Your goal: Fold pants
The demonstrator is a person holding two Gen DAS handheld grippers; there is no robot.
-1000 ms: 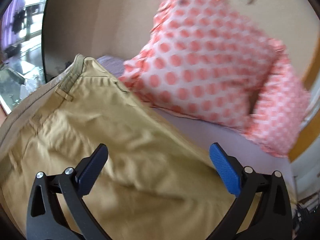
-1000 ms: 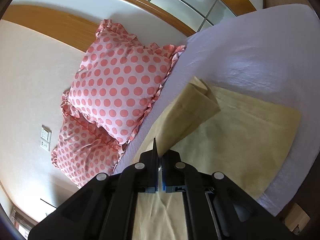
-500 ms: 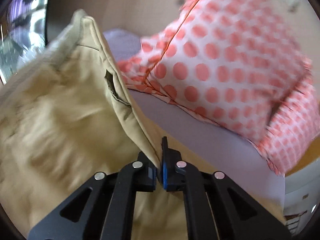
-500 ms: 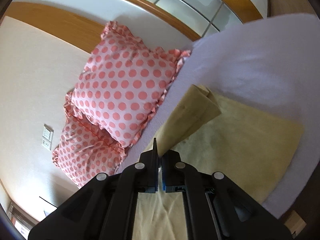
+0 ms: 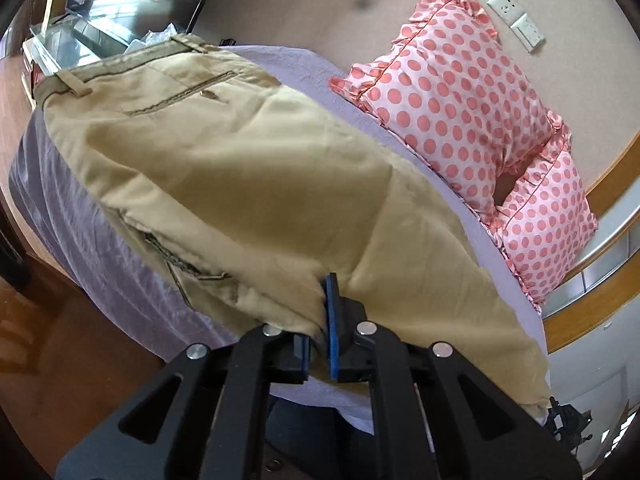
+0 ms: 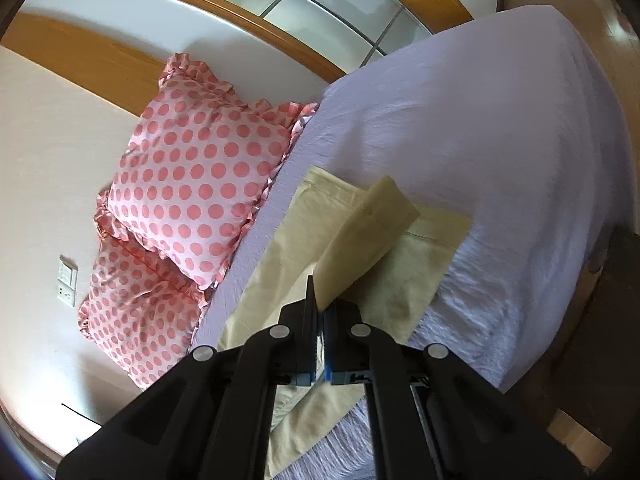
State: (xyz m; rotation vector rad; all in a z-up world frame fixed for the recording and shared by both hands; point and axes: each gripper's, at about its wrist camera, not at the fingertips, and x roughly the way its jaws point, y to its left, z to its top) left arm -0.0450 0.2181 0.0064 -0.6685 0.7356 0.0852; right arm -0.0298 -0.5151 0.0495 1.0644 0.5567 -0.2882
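Pants (image 5: pixel 240 168), tan, lie spread over the lavender-sheeted bed (image 5: pixel 80 240) in the left wrist view, waistband and welt pocket toward the far corner, a side pocket hanging near the bed's near edge. The left gripper (image 5: pixel 320 320) is clenched on a bunched fold of the cloth at that near edge, blue pads pressed into the fabric. Two pink polka-dot pillows (image 5: pixel 460 92) stand against the wall along the bed's far side, with a strip of bare sheet between them and the pants. In the right wrist view, the right gripper (image 6: pixel 319 312) pinches one leg hem of the pants (image 6: pixel 360 232), lifted and tilted above the other leg, which lies flat near the bed's (image 6: pixel 480 120) near edge. Wide bare sheet stretches beyond the hems; the pillows (image 6: pixel 192 184) sit left.
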